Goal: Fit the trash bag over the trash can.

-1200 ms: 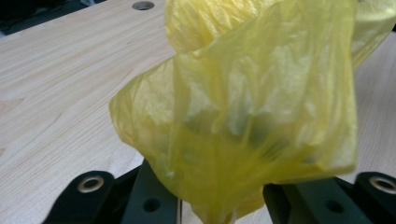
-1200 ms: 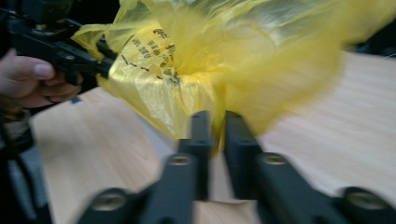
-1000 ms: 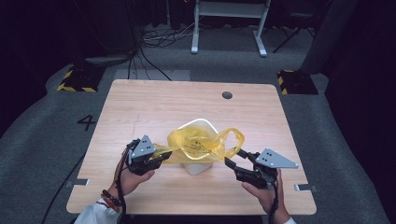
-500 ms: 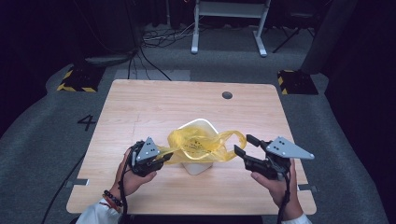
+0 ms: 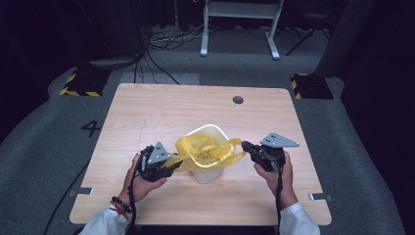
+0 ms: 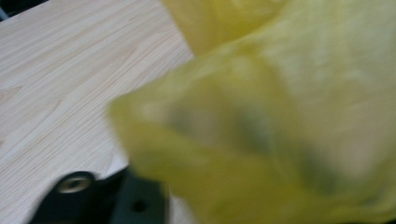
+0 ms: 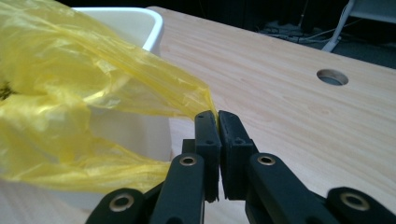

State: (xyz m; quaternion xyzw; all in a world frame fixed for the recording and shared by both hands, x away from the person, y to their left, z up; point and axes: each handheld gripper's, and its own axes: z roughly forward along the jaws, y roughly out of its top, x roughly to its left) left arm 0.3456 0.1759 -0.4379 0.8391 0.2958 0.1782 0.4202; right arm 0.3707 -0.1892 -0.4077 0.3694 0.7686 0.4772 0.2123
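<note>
A thin yellow plastic bag is stretched across a white bin at the middle of the wooden table. My left gripper holds the bag's left end, shut on it. In the left gripper view the blurred bag drapes over the jaws and hides them. My right gripper is shut on the bag's right end. In the right gripper view the jaws pinch a corner of the bag beside the bin's rim.
A round cable hole sits in the table's far right part, also seen as the hole. Bare wood lies behind and beside the bin. Cables, a desk frame and yellow-black striped blocks stand on the dark floor beyond the table.
My right gripper has moved away from the person and a little toward the bin, still shut on the bag's end. The left gripper has barely shifted.
</note>
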